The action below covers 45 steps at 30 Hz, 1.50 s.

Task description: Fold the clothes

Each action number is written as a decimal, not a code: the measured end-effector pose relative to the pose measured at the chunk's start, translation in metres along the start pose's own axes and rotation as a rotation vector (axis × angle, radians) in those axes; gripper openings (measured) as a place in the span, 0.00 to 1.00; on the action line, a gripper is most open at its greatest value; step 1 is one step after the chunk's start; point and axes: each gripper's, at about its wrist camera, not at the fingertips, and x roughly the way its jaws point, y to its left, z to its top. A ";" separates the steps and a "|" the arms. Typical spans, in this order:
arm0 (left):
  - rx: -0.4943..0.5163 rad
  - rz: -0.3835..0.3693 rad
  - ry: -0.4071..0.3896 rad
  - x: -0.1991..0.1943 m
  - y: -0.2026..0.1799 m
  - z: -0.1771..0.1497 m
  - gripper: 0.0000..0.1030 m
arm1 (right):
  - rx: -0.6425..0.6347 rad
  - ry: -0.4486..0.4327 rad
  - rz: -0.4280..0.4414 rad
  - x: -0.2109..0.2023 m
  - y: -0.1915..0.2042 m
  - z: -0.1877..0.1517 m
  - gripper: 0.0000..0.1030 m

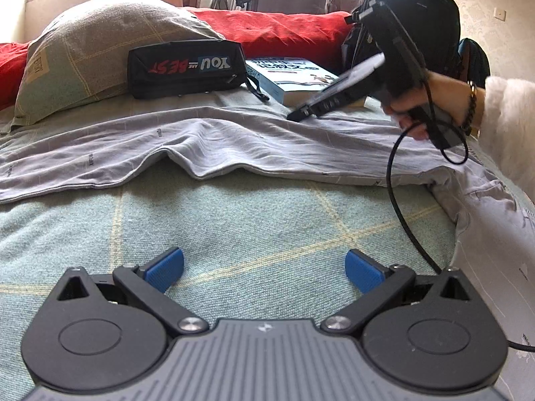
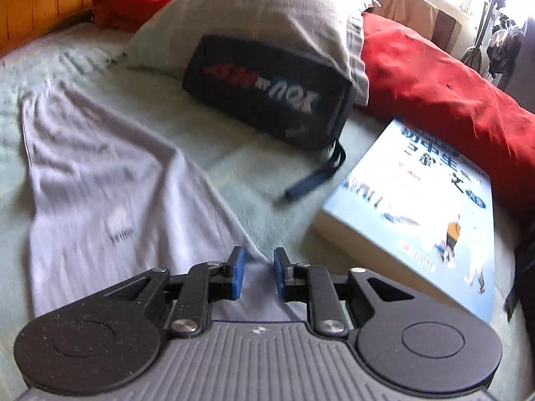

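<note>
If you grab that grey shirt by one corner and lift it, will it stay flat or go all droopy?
Probably droopy. The grey shirt already lies in soft waves and wrinkles on the bed sheet, so it likely has no stiffness. It looks thin, so likely light. Pushed, it would probably bunch up rather than slide as one piece.

garment (image 1: 200,140) on bed (image 1: 250,227) | pouch (image 1: 187,67) behind | book (image 1: 294,78) right of pouch

Black pouch (image 1: 185,67): "YOU ARE BEST", upside down. Grey garment (image 1: 200,143): small "XIFUNI"-like print. Book (image 1: 294,77) title unreadable.
</note>
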 end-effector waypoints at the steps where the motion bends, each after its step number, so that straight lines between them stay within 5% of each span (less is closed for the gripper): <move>1: 0.000 0.000 0.000 0.000 0.000 0.000 0.99 | 0.000 -0.006 0.004 0.000 0.001 -0.002 0.19; 2: 0.000 0.000 0.000 0.000 0.000 0.000 0.99 | -0.003 -0.016 0.009 -0.001 0.003 -0.003 0.03; 9: 0.000 0.001 -0.002 0.001 -0.001 -0.001 0.99 | 0.092 -0.066 -0.119 0.003 -0.010 0.004 0.02; 17: 0.001 0.001 -0.002 0.002 -0.001 -0.001 0.99 | 0.053 -0.052 -0.099 -0.046 -0.001 -0.007 0.18; 21: -0.001 0.000 -0.003 0.002 0.000 -0.001 0.99 | 0.052 -0.023 -0.168 -0.072 -0.017 -0.037 0.28; 27: 0.001 0.003 -0.004 0.004 -0.001 -0.002 0.99 | 0.275 0.001 -0.164 -0.070 -0.073 -0.080 0.28; 34: 0.003 0.003 -0.005 0.003 0.000 -0.002 0.99 | 0.212 0.004 -0.071 -0.044 -0.078 -0.085 0.33; 36: 0.006 0.005 -0.005 0.003 -0.001 -0.002 0.99 | 0.198 -0.009 -0.048 -0.044 -0.076 -0.088 0.28; 39: 0.009 0.007 -0.005 0.004 -0.001 -0.002 0.99 | 0.178 -0.029 -0.039 -0.046 -0.072 -0.092 0.04; 45: 0.009 0.008 -0.006 0.003 -0.001 -0.002 0.99 | 0.291 -0.034 -0.156 -0.042 -0.085 -0.087 0.07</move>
